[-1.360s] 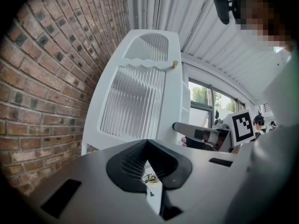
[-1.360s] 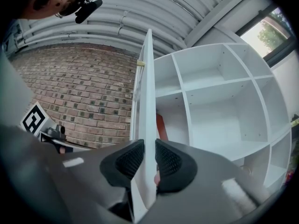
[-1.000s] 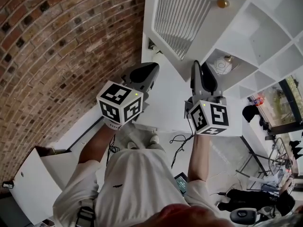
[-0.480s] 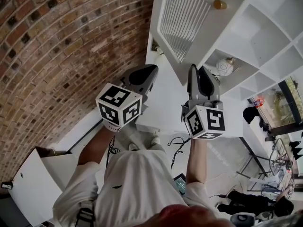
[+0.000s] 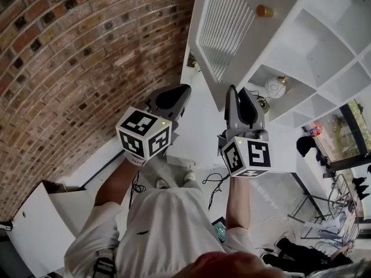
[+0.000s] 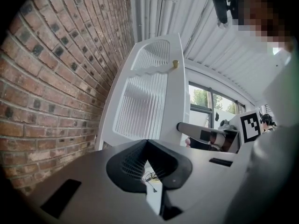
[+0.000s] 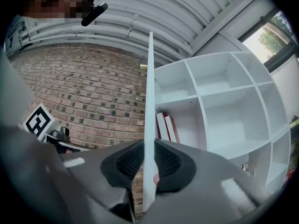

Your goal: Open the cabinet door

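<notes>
The white louvred cabinet door with a brass knob stands swung out from the white shelf unit. My right gripper is shut on the door's free edge; in the right gripper view the thin door edge runs upright between both ribbed pads. My left gripper hangs beside it on the brick-wall side, shut with nothing in it. In the left gripper view its jaws meet, with the door's louvred face, the knob and the right gripper ahead.
A brick wall runs close on the left. Open cubbies hold a round ornament and red books. A white box and cables lie on the floor below.
Both grippers have shifted a little down and left in the head view. The right one has kept its hold on the door edge, and the door has swung slightly further from the shelves.
</notes>
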